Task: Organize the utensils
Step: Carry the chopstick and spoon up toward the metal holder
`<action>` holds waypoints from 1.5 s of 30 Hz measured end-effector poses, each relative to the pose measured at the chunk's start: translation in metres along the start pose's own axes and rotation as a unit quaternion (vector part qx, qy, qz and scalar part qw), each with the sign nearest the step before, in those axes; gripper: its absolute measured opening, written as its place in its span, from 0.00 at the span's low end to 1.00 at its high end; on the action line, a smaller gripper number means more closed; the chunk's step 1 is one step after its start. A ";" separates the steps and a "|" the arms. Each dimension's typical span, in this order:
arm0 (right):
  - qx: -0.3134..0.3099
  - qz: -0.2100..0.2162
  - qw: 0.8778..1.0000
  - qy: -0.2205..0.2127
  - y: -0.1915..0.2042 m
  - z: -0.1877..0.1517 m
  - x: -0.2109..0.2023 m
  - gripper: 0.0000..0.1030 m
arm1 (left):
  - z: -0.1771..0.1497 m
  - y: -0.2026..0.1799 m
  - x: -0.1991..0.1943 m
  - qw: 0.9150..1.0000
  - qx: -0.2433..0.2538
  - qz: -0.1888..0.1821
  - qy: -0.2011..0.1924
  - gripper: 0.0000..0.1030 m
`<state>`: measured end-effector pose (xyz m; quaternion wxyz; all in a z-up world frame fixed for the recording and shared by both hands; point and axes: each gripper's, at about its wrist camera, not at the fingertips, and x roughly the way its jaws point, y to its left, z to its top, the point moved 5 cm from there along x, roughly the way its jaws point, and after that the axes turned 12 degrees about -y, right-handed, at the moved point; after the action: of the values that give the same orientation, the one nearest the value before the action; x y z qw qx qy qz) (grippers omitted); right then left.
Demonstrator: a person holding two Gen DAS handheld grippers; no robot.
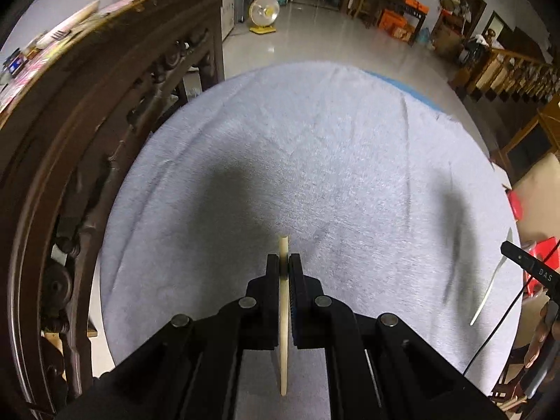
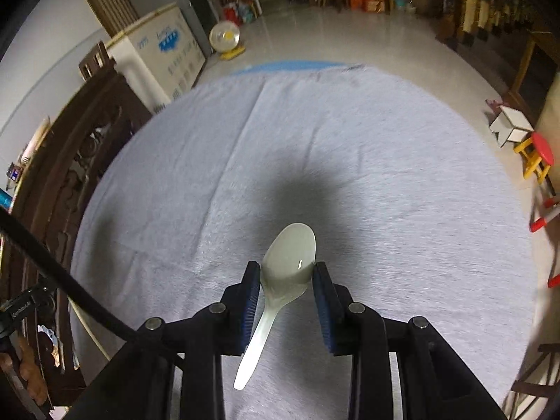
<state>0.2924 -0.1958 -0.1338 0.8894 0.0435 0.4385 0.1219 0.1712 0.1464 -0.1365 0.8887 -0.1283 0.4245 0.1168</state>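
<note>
White plastic spoon (image 2: 289, 255), light and slick, sits clamped by its bowl in the right gripper (image 2: 287, 273) above the cloth (image 2: 385, 175). Above the same cloth, the left gripper (image 1: 284, 266) pinches a thin, stiff chopstick (image 1: 283, 315) near its end; a mid-shaft hold looks steadier.

A pale grey cloth (image 2: 350, 161) covers the counter. Carved dark wooden furniture (image 1: 87, 133) stands along the counter's left edge. Beyond the far edge, a round fan on a yellow base (image 1: 264, 12) sits on the glossy floor (image 1: 332, 38). A red-topped yellow stool (image 2: 539, 157) stands off the right edge.
</note>
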 end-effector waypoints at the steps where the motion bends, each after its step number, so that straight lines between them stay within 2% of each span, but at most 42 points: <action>1: 0.002 -0.002 1.000 -0.010 -0.004 0.000 -0.009 0.32 | -0.001 0.000 -0.004 1.000 -0.002 0.001 -0.006 0.05; 7: 0.009 -0.003 0.998 -0.067 -0.018 -0.006 -0.051 0.32 | -0.004 0.000 -0.039 0.999 -0.011 -0.005 -0.030 0.05; 14: -0.010 -0.023 0.990 -0.140 -0.024 -0.014 -0.103 0.32 | -0.012 0.000 -0.066 0.998 -0.025 -0.011 -0.055 0.05; 24: -0.003 -0.007 0.980 -0.201 -0.022 -0.039 -0.172 0.32 | -0.016 0.003 -0.099 0.995 -0.035 -0.021 -0.087 0.05; 34: -0.022 0.011 0.971 -0.239 0.003 -0.060 -0.215 0.32 | -0.018 0.004 -0.127 0.993 -0.025 -0.029 -0.116 0.05; 45: -0.034 0.030 0.961 -0.272 0.022 -0.085 -0.254 0.32 | -0.026 0.004 -0.188 0.984 -0.012 -0.054 -0.171 0.05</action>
<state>0.0729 -0.2415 0.0139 0.9719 0.0578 0.1743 0.1472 0.0360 0.1226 -0.0059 0.9514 -0.1401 0.2577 0.0939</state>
